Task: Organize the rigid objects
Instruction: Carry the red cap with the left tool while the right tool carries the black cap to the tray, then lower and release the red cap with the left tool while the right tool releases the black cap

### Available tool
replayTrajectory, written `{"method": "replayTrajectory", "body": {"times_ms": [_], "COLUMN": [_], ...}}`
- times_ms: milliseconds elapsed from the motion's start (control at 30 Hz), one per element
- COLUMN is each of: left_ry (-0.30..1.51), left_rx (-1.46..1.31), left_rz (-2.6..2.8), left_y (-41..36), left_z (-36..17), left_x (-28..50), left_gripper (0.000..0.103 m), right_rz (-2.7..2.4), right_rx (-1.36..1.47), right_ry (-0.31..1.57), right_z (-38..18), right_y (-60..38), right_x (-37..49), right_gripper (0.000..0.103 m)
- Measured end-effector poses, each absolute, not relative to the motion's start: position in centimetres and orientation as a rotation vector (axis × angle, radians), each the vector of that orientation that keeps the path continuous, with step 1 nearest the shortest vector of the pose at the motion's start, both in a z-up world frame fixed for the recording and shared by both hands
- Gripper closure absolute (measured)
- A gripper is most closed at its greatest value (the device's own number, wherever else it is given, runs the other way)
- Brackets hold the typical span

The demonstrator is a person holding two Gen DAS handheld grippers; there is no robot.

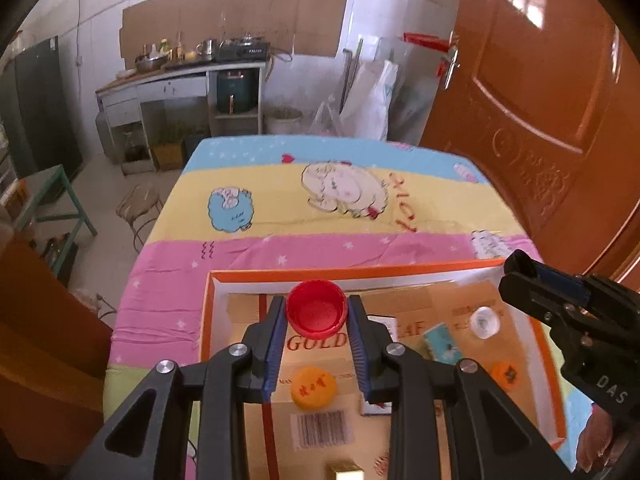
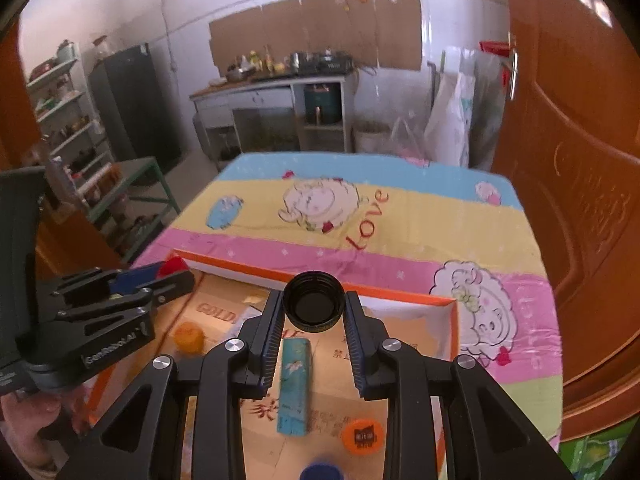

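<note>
My left gripper [image 1: 317,312] is shut on a red bottle cap [image 1: 317,315], hollow side toward the camera, above the near left part of an orange-rimmed cardboard tray [image 1: 208,320]. My right gripper [image 2: 313,307] is shut on a black bottle cap [image 2: 313,304] over the same tray [image 2: 454,320]. In the tray lie a yellow cap [image 1: 314,387], a white cap [image 1: 485,321], an orange cap [image 1: 505,375] and a teal box [image 2: 295,386]. Each gripper shows in the other's view: the right gripper [image 1: 516,276] at right, the left gripper [image 2: 168,274] at left.
The tray rests on a table under a striped cartoon cloth [image 1: 332,196]. An orange cap with a dark logo [image 2: 362,438] and a blue cap [image 2: 322,472] lie near the tray's front. A brown door [image 1: 540,100] stands at right; a kitchen counter [image 1: 180,76] at the back.
</note>
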State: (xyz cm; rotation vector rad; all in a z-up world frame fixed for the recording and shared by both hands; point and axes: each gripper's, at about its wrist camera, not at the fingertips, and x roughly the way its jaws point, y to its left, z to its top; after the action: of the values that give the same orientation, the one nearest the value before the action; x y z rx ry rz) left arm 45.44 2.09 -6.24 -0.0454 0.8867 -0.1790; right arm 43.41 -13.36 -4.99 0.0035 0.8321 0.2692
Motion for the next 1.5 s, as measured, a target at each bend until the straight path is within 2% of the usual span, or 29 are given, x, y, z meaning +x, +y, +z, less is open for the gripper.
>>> {"method": "replayTrajectory", "body": {"times_ms": [300, 833, 1367, 1433, 1500], "left_ry": [0.95, 1.047, 1.053, 1.053, 1.054], "left_rx": [-0.064, -0.042, -0.01, -0.017, -0.027], "left_rz": [-0.156, -0.138, -0.132, -0.137, -0.136], "left_y": [3.4, 3.2, 2.7, 2.8, 2.9], "left_z": [-8.6, -10.4, -10.6, -10.6, -10.6], "left_x": [47.6, 48.4, 48.4, 48.5, 48.5], "left_gripper": [0.073, 0.072, 0.072, 0.069, 0.055], "right_rz": [0.224, 0.211, 0.186, 0.182, 0.178], "right_rx": [-0.002, -0.034, -0.101, -0.107, -0.107], "right_ry": [0.937, 0.988, 1.038, 1.045, 1.05], "right_z": [-9.5, -11.3, -12.0, -12.1, -12.2], "right_y": [-13.8, -13.3, -12.5, -12.4, -12.5], "right_x": [47.0, 47.8, 48.0, 48.1, 48.2], "right_gripper": [0.073, 0.073, 0.072, 0.072, 0.072]}}
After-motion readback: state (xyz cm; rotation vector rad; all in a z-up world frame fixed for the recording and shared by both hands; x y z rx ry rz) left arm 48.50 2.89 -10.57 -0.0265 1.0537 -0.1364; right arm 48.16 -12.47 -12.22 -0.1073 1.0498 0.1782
